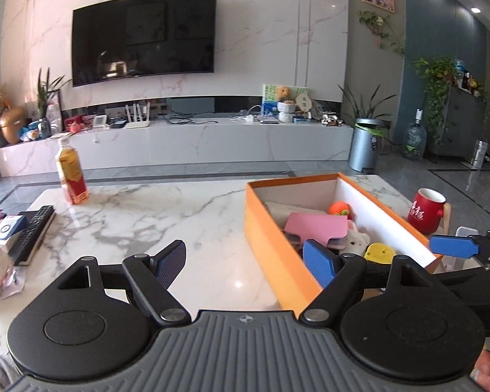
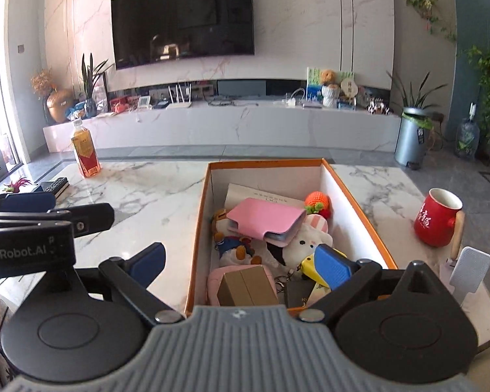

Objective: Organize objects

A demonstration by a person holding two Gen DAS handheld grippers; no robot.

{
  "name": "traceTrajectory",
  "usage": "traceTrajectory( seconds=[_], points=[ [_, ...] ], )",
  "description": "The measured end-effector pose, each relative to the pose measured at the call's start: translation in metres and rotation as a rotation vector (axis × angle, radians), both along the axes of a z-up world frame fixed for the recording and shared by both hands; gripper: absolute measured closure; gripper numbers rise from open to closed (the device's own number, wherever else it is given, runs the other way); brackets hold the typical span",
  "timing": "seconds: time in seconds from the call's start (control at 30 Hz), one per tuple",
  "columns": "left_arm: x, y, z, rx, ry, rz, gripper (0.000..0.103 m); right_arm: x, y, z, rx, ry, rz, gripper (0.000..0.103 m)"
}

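An orange box (image 2: 199,225) with white inner walls stands on the marble table (image 2: 140,189). In it lie a pink wallet (image 2: 264,220), an orange knitted ball (image 2: 317,201), a white plush (image 2: 305,245), a duck toy (image 2: 232,245), a yellow item (image 2: 308,266) and a tan carton (image 2: 248,285). My right gripper (image 2: 241,264) is open and empty, its fingers straddling the box's near left wall. My left gripper (image 1: 245,261) is open and empty, straddling the box's (image 1: 271,238) left wall near the front corner.
A tea bottle (image 1: 71,171) stands at the table's far left. A remote (image 1: 32,228) and small packages (image 1: 3,232) lie at the left edge. A red mug (image 2: 437,217) stands right of the box, with a white paddle-shaped item (image 2: 470,272) nearer.
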State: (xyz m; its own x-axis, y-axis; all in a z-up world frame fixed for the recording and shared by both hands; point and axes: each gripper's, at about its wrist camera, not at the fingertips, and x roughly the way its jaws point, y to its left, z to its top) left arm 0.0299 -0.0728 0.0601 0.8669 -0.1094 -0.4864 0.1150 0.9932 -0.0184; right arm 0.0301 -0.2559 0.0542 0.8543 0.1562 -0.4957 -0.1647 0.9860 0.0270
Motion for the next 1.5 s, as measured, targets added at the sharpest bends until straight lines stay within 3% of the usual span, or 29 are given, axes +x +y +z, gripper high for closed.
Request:
traceTrajectory(
  seconds=[0.13, 0.2, 0.3, 0.53, 0.7, 0.87, 1.5],
  points=[
    [-0.012, 0.008, -0.006, -0.014, -0.019, 0.004, 0.009, -0.019, 0.005, -0.007, -0.051, -0.05, -0.049, 0.005],
    [-0.021, 0.016, -0.01, -0.035, -0.056, 0.041, 0.01, -0.028, 0.006, -0.007, -0.034, -0.075, -0.047, 0.005],
    [-0.026, 0.019, -0.015, -0.003, -0.054, 0.05, 0.009, -0.04, 0.004, -0.003, 0.022, -0.121, -0.063, 0.005],
    [-0.033, 0.022, -0.018, -0.011, -0.061, 0.034, 0.009, -0.052, 0.015, 0.0, 0.011, -0.134, -0.02, 0.005],
    [-0.038, 0.024, -0.018, -0.009, -0.084, 0.005, 0.008, -0.057, 0.025, -0.002, -0.076, -0.153, -0.036, 0.005],
    [-0.038, 0.027, -0.019, -0.015, -0.076, 0.003, 0.008, -0.063, 0.024, 0.0, -0.04, -0.183, -0.039, 0.005],
    [-0.039, 0.027, -0.022, -0.01, -0.056, -0.002, 0.008, -0.062, 0.024, -0.002, -0.016, -0.141, -0.043, 0.005]
  ],
)
